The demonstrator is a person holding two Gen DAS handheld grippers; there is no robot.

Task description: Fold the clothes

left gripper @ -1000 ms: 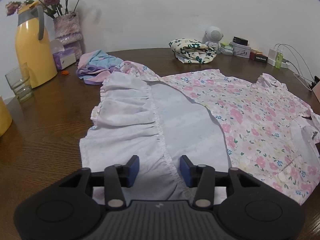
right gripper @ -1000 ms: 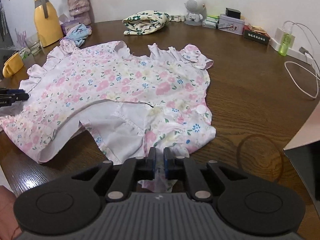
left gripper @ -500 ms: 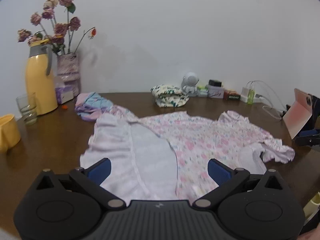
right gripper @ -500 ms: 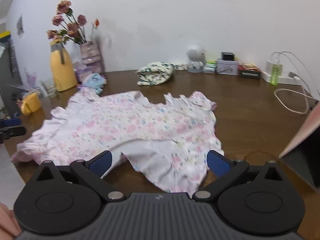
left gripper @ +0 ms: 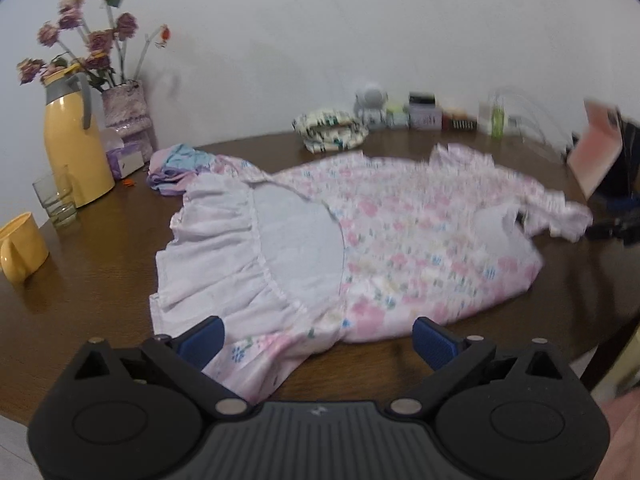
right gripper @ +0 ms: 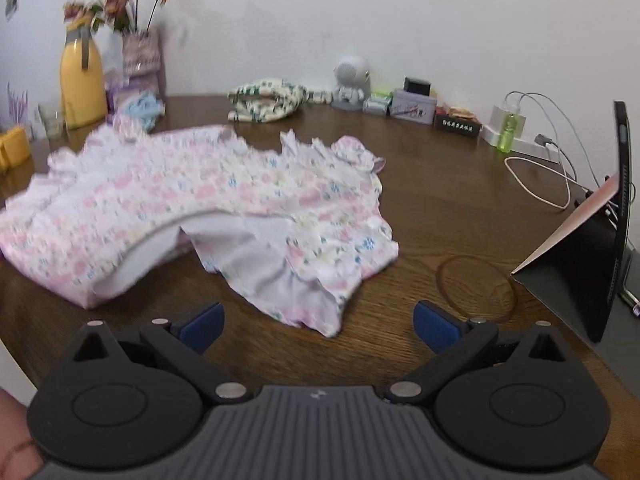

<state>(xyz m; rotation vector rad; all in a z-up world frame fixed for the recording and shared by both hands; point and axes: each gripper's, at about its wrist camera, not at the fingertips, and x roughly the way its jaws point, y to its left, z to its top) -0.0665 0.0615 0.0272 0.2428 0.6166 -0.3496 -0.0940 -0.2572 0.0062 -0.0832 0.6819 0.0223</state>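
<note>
1. Now spread wide, both: left gripper (left gripper: 316, 338) over the near hem of the floral dress (left gripper: 400, 232), its blue pads (left gripper: 202, 338) holding nothing; right gripper (right gripper: 318, 322) just short of the dress (right gripper: 224, 200), likewise pinching nothing.
2. Lying across the middle of the brown table (left gripper: 100, 264), partly folded: pale lining and ruffle turned up at one end, a flap folded over at the other, sleeves toward the far side.
3. Resting flat, though blurred in both views.
4. Standing at the far left corner: yellow jug (left gripper: 74, 148) with a grey lid and handle, contents hidden.
5. Just beside the jug, a clear glass (left gripper: 54, 200), apparently with a little liquid at the bottom, hard to tell.
6. Nearer the table edge, a yellow cup (left gripper: 20, 246), inside not visible.
7. Behind the jug, a vase (left gripper: 126, 112) holding dried pink roses (left gripper: 92, 36).
8. Near the vase, a small heap of blue and lilac clothes (left gripper: 176, 166); farther back, a folded green-patterned garment (right gripper: 266, 100).
9. Along the wall: small white figure (right gripper: 352, 80), tin box (right gripper: 414, 106), green bottle (right gripper: 508, 130) on a white power strip with cables.
10. At the right edge, a tablet (right gripper: 592, 248) propped upright on its stand.
</note>
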